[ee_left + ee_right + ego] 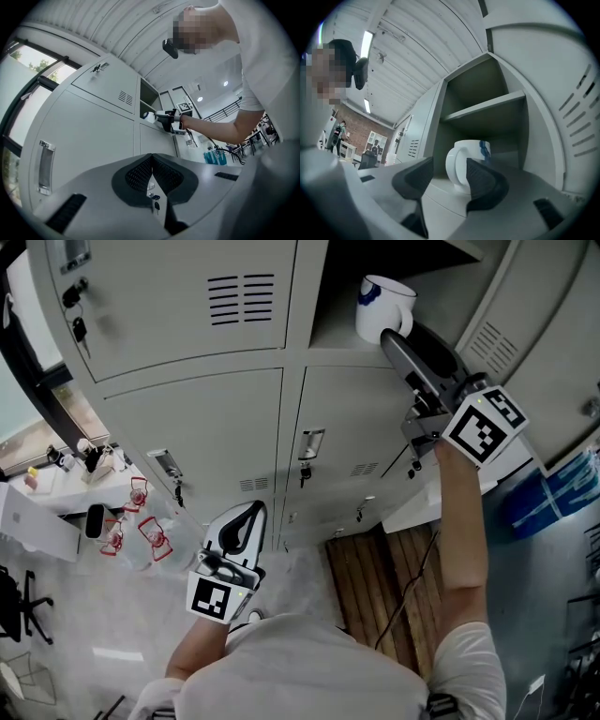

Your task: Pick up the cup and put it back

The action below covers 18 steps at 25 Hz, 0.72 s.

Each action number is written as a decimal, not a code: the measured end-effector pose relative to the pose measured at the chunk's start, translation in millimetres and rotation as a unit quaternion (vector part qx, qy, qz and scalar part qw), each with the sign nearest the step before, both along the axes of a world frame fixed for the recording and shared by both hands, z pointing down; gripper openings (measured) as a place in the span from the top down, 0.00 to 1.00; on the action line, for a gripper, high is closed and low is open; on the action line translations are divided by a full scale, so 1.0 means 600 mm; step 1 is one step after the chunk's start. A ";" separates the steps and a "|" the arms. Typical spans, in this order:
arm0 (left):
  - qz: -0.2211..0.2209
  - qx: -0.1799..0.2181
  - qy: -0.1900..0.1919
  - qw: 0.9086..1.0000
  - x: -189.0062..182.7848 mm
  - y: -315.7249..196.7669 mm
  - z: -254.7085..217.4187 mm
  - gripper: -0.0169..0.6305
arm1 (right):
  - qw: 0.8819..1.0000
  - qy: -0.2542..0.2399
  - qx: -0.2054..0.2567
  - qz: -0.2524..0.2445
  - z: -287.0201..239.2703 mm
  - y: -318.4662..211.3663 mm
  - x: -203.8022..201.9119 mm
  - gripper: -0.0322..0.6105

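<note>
A white cup (382,304) with a blue mark stands upright on the shelf of an open locker compartment (330,329). My right gripper (394,338) is raised to it, just in front of the shelf edge. In the right gripper view its jaws (449,168) stand apart, with the cup (473,150) behind them and its handle facing the gap; the pads do not press on it. My left gripper (246,517) hangs low in front of the lower lockers. Its pads (152,161) meet with nothing between them. The left gripper view catches the cup (148,116) and the right gripper (165,119) from afar.
Grey locker doors (197,427) with handles and keys fill the wall. A wooden pallet (384,582) lies on the floor at right, beside blue packs (562,493). Clear bottles with red labels (141,526) and a cluttered white desk (56,493) are at left.
</note>
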<state>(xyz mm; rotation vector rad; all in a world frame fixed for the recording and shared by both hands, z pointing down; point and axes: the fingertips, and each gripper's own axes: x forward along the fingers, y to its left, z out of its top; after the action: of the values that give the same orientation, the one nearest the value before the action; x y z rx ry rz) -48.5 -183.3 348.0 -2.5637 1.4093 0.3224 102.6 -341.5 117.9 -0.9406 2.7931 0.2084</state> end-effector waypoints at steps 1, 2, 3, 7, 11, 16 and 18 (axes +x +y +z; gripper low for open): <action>-0.003 0.001 0.000 1.000 -0.002 0.000 -0.001 0.94 | 1.000 0.000 -0.003 -0.003 0.000 -0.003 0.000 0.62; -0.005 0.001 -0.001 1.000 -0.003 0.000 -0.001 0.94 | 1.000 0.000 -0.004 -0.007 0.000 -0.005 -0.001 0.62; -0.008 0.001 -0.001 1.000 -0.004 0.000 -0.001 0.94 | 1.000 0.002 -0.004 -0.011 -0.002 -0.006 -0.002 0.62; -0.013 0.003 -0.002 1.000 -0.003 0.000 -0.001 0.94 | 1.000 0.006 -0.004 -0.023 -0.005 -0.008 -0.004 0.62; -0.017 -0.003 -0.004 1.000 -0.001 -0.002 0.004 0.94 | 0.999 0.009 -0.012 -0.031 -0.003 -0.008 -0.002 0.67; -0.018 -0.009 -0.003 1.000 0.002 -0.006 0.007 0.94 | 0.999 0.021 -0.007 -0.033 -0.011 -0.011 -0.006 0.70; -0.017 -0.008 -0.001 1.000 0.002 -0.007 0.007 0.94 | 0.999 0.021 -0.011 -0.034 -0.010 -0.012 -0.006 0.70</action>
<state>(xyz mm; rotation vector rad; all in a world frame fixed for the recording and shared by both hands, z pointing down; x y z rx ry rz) -47.2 -187.4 352.1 -2.5480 1.4594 0.3049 98.9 -348.9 111.8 -0.8545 2.8655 0.1916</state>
